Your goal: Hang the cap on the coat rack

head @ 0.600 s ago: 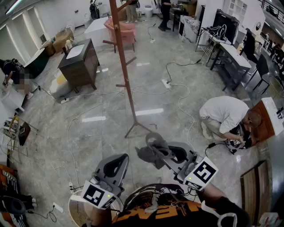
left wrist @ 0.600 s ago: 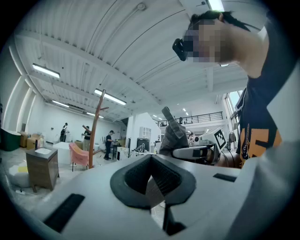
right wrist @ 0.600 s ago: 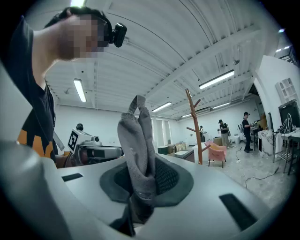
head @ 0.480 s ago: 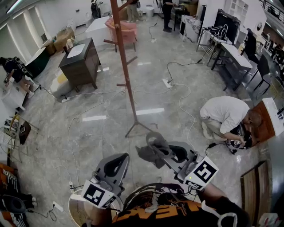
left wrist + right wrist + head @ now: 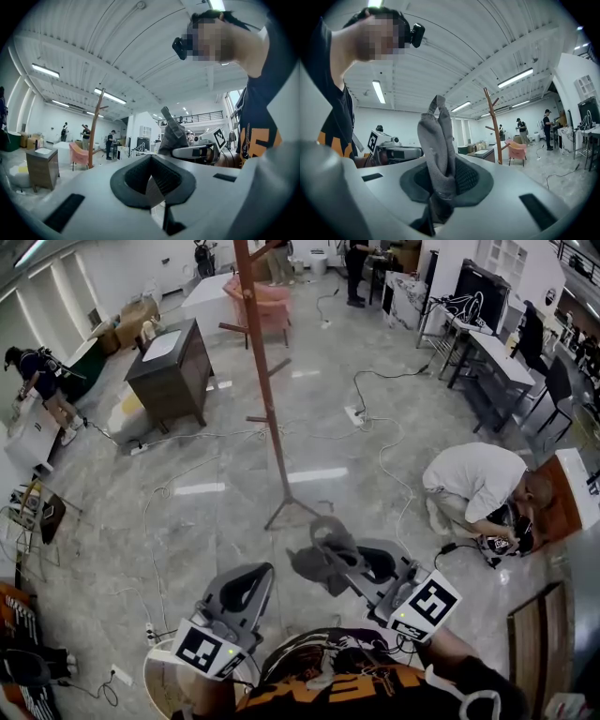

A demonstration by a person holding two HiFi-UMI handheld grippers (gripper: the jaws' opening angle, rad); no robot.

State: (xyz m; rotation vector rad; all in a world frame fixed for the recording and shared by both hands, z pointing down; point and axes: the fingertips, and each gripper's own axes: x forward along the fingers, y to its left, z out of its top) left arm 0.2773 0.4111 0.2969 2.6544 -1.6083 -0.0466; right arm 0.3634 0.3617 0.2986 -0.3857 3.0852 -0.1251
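At about 7 o'clock in the head view, the left gripper (image 5: 246, 585) is held low near the person's body. Its own view shows its jaws together with nothing between them. The wooden coat rack (image 5: 265, 381) stands on the floor (image 5: 187, 521) toward 12 o'clock, well apart from both tools. The grey cap (image 5: 317, 559) is just right of centre, clamped in the right gripper (image 5: 345, 563). Only the right gripper view shows the jaws pressing the folded fabric. There the cap rises toward 12 o'clock, and the rack is behind it at 2 o'clock.
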